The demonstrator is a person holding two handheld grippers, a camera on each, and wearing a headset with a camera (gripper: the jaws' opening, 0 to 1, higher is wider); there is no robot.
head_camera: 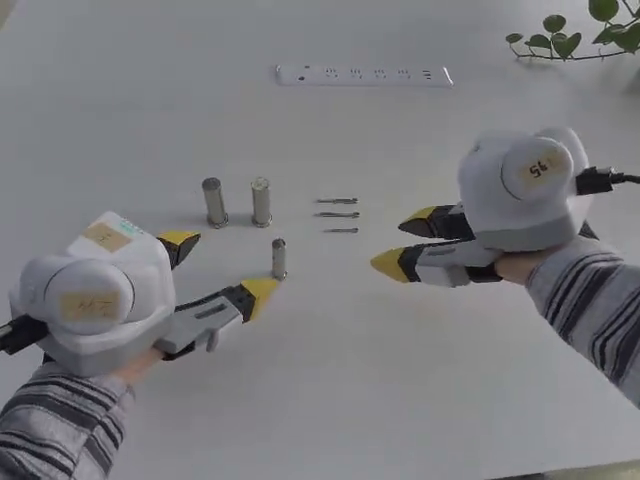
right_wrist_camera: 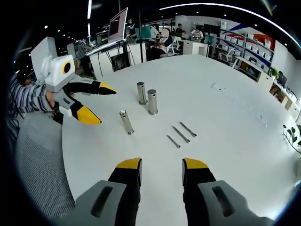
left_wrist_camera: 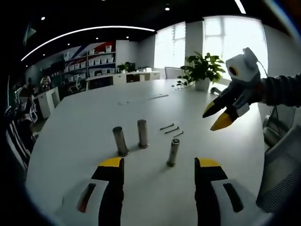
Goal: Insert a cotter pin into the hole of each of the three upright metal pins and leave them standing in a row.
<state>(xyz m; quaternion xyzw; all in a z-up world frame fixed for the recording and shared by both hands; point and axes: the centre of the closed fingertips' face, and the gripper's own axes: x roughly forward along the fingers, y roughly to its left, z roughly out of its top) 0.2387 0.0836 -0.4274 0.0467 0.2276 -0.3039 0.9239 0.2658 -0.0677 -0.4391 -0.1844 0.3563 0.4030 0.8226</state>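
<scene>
Three upright metal pins stand on the white table: two side by side (head_camera: 214, 201) (head_camera: 261, 201) and a thinner one (head_camera: 279, 258) nearer me, also seen in the left gripper view (left_wrist_camera: 173, 152) and the right gripper view (right_wrist_camera: 126, 122). Three cotter pins (head_camera: 337, 215) lie flat in a stack just right of them, also in the right gripper view (right_wrist_camera: 181, 134). My left gripper (head_camera: 220, 264) is open, its jaws spread left of the thin pin with one tip close to it. My right gripper (head_camera: 403, 243) is open, right of the cotter pins, holding nothing.
A white power strip (head_camera: 363, 75) lies at the far side of the table. A potted plant (head_camera: 585, 30) stands at the far right corner. The table's edge (right_wrist_camera: 66, 141) with a grey chair (right_wrist_camera: 37, 165) runs beside the left hand.
</scene>
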